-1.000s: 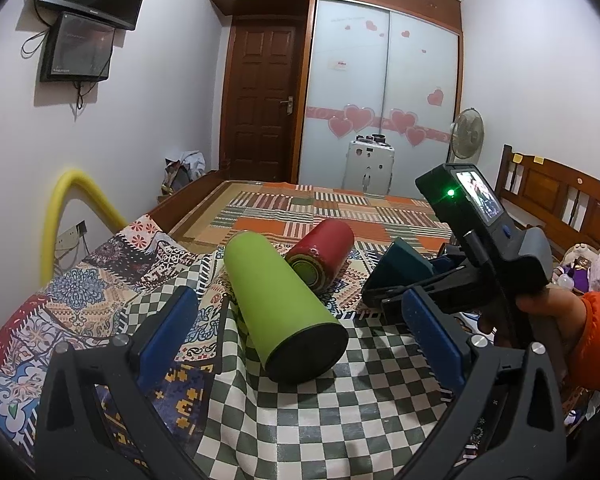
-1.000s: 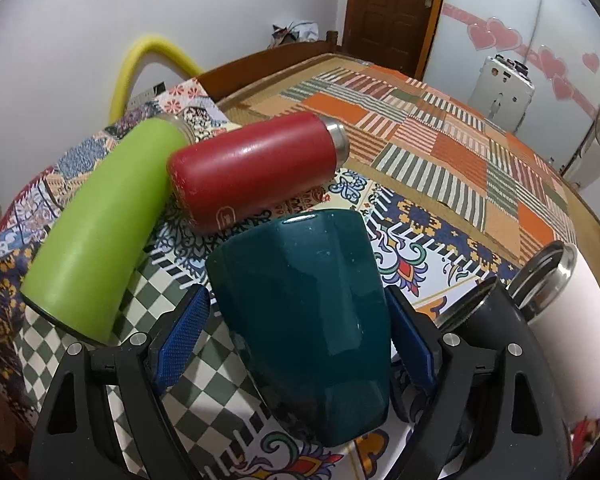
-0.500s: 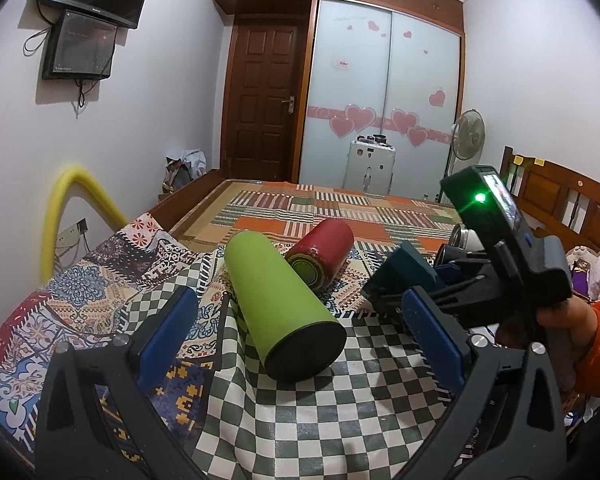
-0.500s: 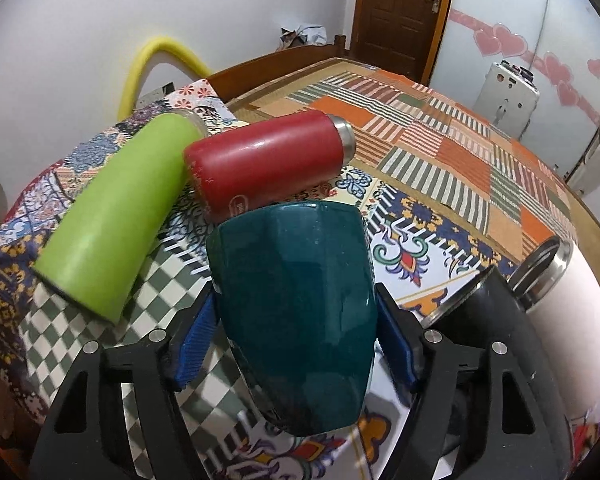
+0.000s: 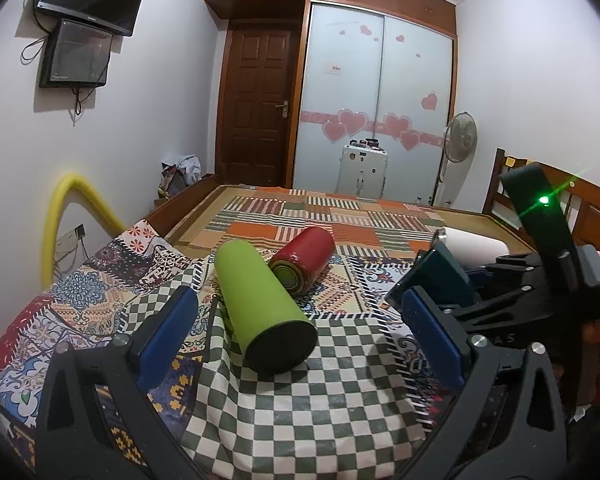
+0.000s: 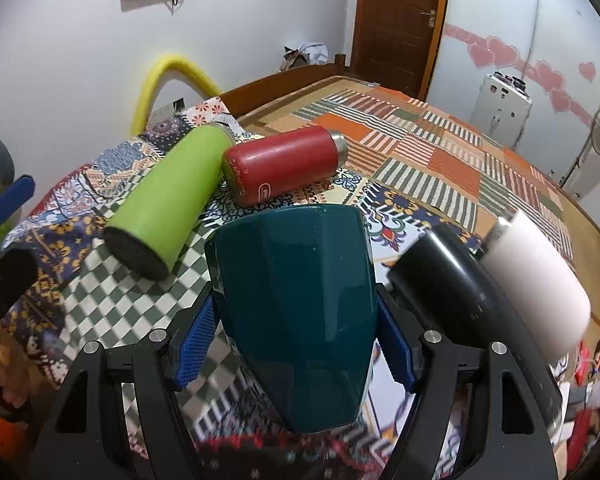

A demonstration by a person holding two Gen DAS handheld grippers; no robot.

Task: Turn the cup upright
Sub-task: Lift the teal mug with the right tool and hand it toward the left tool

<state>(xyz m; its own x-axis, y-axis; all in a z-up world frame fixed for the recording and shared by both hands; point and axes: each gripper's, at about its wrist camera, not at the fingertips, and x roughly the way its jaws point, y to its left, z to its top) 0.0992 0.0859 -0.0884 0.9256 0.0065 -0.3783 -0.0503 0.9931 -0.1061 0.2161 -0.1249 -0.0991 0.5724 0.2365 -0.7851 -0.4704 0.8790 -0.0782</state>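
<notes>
Bed (image 5: pixel 340 220) with patchwork cover (image 6: pixel 440 152), checkered cloth (image 5: pixel 320 400) under the left tool; green bottle (image 5: pixel 260 304), red bottle (image 5: pixel 304 264) lying ahead of it, touching.

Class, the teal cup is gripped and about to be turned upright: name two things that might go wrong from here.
1. The right hand-held gripper pinches the glossy, tapered teal cup only at its sides, so it may slip while rotating.
2. The black cup and white cup lie close beside it; a wide swing may knock them rolling.
</notes>
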